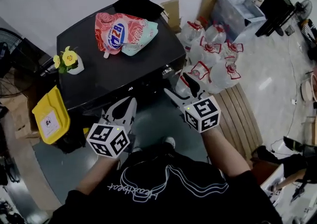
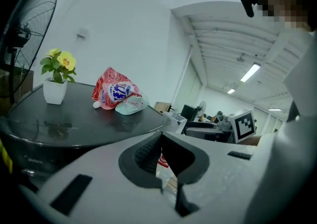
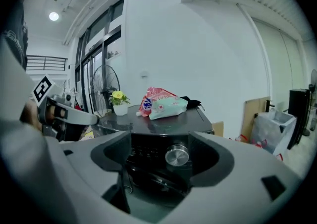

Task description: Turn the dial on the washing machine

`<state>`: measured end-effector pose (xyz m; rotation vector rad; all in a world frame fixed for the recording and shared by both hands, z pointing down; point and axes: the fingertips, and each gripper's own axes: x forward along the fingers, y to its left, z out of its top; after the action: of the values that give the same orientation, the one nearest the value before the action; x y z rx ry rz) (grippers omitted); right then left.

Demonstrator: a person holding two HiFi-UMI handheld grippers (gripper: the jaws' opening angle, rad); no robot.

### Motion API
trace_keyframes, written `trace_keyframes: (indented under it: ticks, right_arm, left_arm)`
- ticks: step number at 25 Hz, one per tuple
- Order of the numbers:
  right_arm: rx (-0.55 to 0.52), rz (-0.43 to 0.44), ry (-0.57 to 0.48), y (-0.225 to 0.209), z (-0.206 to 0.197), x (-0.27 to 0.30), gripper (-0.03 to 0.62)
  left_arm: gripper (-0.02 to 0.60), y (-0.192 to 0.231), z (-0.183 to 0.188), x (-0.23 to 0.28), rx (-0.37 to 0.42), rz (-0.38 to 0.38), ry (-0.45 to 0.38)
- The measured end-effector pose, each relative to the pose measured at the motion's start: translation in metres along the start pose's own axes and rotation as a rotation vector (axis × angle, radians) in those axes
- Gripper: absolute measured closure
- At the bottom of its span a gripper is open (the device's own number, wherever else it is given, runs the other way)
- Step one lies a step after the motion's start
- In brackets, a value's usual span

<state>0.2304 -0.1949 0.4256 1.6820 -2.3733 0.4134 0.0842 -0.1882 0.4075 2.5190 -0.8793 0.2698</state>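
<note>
Right tongs (image 3: 159, 151) stood apart, framing the dial (image 3: 177, 155) at frame centre (not touching yet), prob. lined up to grip; left tongs (image 2: 161, 141) together, empty, spare.

Cluttered workroom: washing machine (image 1: 124, 72), water jugs (image 1: 218, 69), fan (image 3: 105, 84)

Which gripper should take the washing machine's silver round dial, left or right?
Right. The right gripper has its jaws apart with the silver round dial framed between them. The left gripper is shut, looking over the black washing machine.
</note>
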Motion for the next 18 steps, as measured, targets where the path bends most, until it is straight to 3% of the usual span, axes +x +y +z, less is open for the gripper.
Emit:
trace_keyframes:
  ticks: [7, 18]
  right_arm:
    - [-0.049, -0.056, 0.101, -0.023, -0.037, 0.041, 0.244]
    - [-0.121, -0.120, 0.168, -0.044, -0.076, 0.082, 0.269]
  left_arm:
    - [0.577, 0.022, -0.010, -0.015, -0.025, 0.064, 0.001]
    - [0.577, 0.045, -0.030, -0.042, -0.062, 0.177, 0.012]
